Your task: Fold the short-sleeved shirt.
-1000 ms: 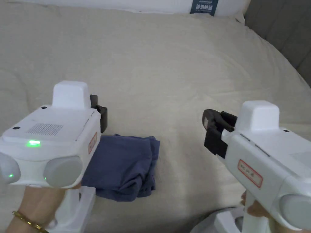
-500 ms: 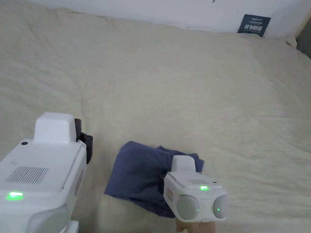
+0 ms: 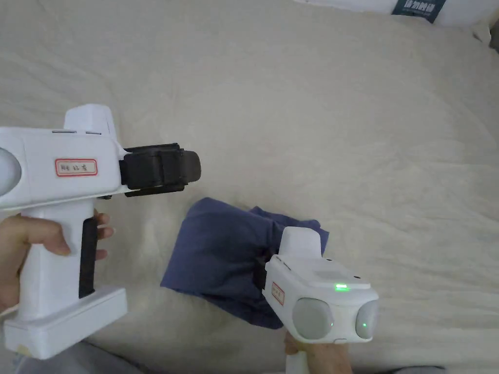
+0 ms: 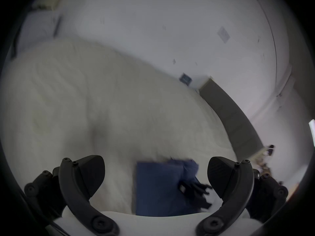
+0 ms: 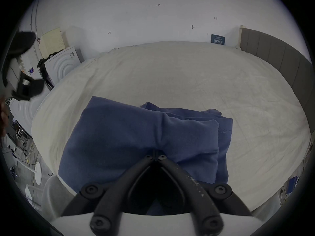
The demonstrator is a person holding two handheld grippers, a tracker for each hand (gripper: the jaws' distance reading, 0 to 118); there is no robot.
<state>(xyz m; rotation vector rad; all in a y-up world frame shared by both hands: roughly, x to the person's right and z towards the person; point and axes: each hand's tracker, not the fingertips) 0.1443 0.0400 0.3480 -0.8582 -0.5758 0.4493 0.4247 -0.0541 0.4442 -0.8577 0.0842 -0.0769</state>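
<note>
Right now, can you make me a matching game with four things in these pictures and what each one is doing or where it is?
Things:
1. left gripper
2. right gripper
3. blue shirt
4. bed cover

States or places:
A. spread out cream-coloured under everything
B. jaws wide apart, held up in the air beside the shirt
C. folded into a small bundle on the bed
D. jaws closed together, pinching the cloth at the near edge

Pairs: 1-B, 2-D, 3-C, 4-A
</note>
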